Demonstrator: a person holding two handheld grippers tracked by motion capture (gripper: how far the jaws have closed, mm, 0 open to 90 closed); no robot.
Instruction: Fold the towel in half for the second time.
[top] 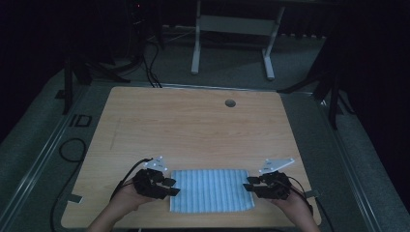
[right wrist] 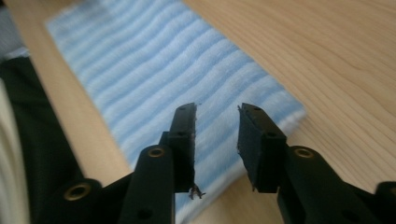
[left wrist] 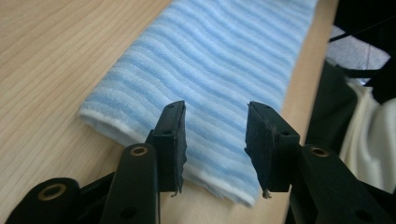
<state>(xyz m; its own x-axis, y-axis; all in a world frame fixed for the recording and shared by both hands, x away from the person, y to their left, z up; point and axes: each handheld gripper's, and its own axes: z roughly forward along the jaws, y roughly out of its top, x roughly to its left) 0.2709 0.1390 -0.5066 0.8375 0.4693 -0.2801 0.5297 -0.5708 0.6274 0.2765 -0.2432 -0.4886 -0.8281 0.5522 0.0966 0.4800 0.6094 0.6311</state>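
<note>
Left tool (top: 170,187) part open, empty, over folded striped towel (top: 212,190); right tool (top: 250,184) likewise

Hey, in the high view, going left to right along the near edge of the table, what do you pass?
Left gripper → blue striped towel → right gripper. Both grippers sit open at the towel's short ends, and the towel lies flat on the table.
</note>
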